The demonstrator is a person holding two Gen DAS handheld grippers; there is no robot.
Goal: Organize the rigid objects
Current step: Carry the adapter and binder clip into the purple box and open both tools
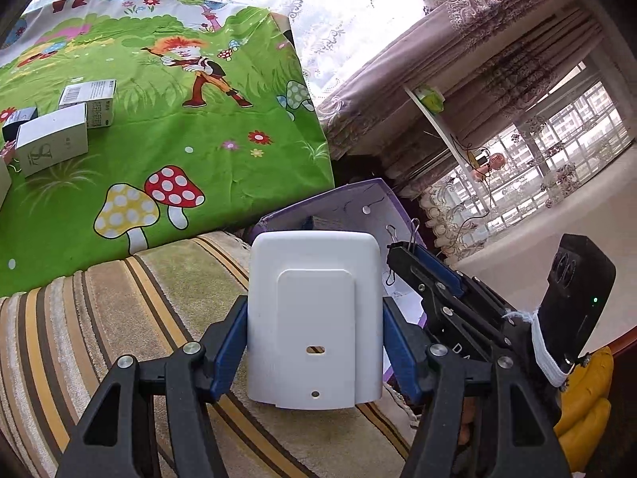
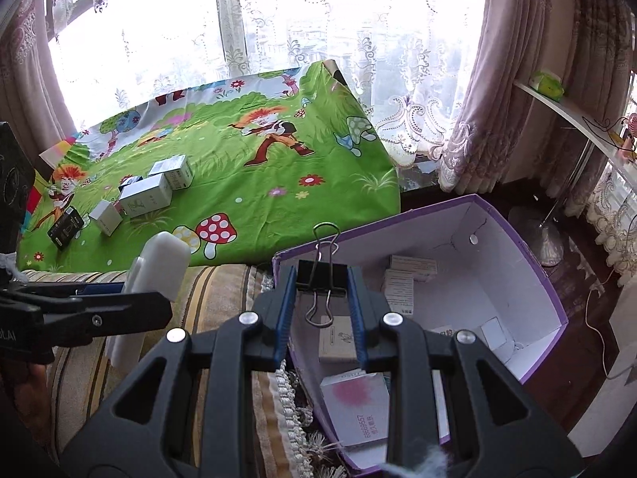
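Left claw: the left gripper (image 1: 314, 342) is partly open and squeezes a white plastic case (image 1: 314, 318) between its blue pads, one pad on each side.
Right claw: the right gripper (image 2: 320, 310) is squeezed tight on a black binder clip (image 2: 320, 277), held just over the near edge of the box.
Box: the purple box (image 2: 537, 275) sits past the striped cushion (image 2: 223, 290), with small packs already inside.
Still to tidy: a few small boxes (image 2: 145, 197) lie on the green cartoon cloth (image 2: 278, 207), well apart from the purple box.
Slip risk: I think the white case is smooth, so it could slide out and land on the cushion.
Clip risk: the clip is tiny; letting go too early could drop it outside the box.
Bump risk: both claws are close together, so they could knock each other.
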